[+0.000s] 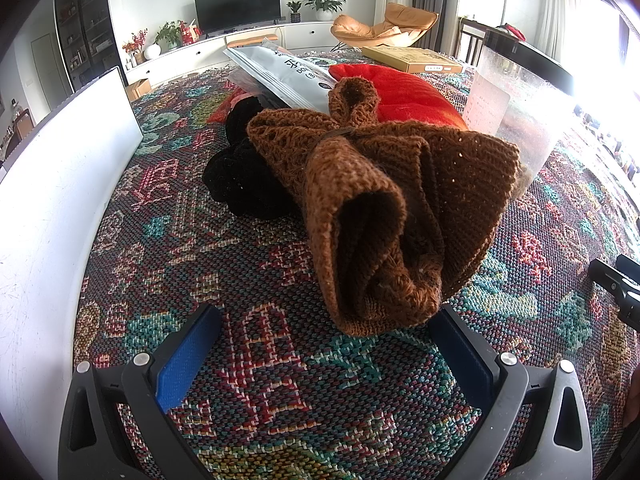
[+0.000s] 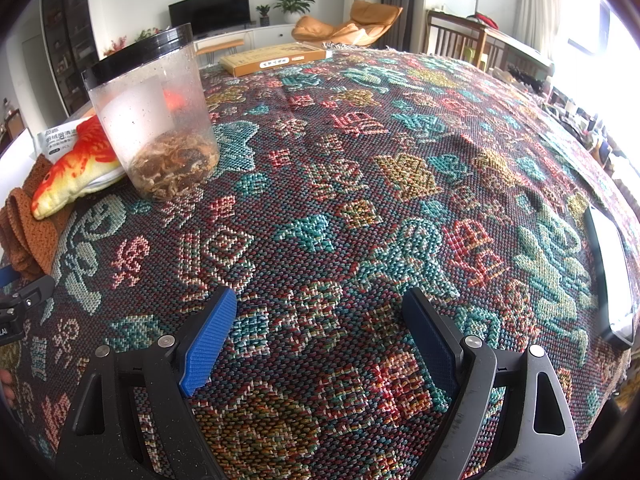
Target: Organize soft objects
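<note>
Brown knit bundle (image 1: 384, 216), tied with a band, lies on the patterned cloth (image 1: 240, 360) just ahead of the left gripper (image 1: 324, 352), whose jaws are spread wide; a deep bite on the nearest fold is advised. In the right view, the right gripper (image 2: 320, 340) is held low, open and empty over bare weave, the fish plush (image 2: 76, 164) lying far left beside the plastic jar (image 2: 152, 112).

Black knit (image 1: 240, 176) half hidden behind brown knit (image 1: 384, 208)
</note>
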Demonstrator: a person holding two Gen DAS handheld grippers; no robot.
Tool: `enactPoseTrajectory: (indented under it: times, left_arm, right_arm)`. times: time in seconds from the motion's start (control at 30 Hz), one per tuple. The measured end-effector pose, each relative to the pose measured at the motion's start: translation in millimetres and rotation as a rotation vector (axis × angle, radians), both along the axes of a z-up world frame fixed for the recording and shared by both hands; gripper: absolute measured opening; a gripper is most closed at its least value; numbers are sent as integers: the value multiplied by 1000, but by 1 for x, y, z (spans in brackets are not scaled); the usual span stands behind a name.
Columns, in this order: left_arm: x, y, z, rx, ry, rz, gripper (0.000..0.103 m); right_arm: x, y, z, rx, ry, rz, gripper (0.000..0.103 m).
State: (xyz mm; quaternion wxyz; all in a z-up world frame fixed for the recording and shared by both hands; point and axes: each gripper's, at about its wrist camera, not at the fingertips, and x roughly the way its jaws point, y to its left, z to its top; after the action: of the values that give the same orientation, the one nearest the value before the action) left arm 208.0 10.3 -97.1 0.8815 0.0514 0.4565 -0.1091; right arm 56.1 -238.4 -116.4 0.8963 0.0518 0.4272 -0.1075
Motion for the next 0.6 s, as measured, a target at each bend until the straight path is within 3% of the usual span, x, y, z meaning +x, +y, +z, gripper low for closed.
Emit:
enactPoseTrajectory:
  times: [0.6]
  left_arm:
    - [0,1,0,-2,3,-1,103]
  right_arm:
    - [0,0,0,0,0,0,87]
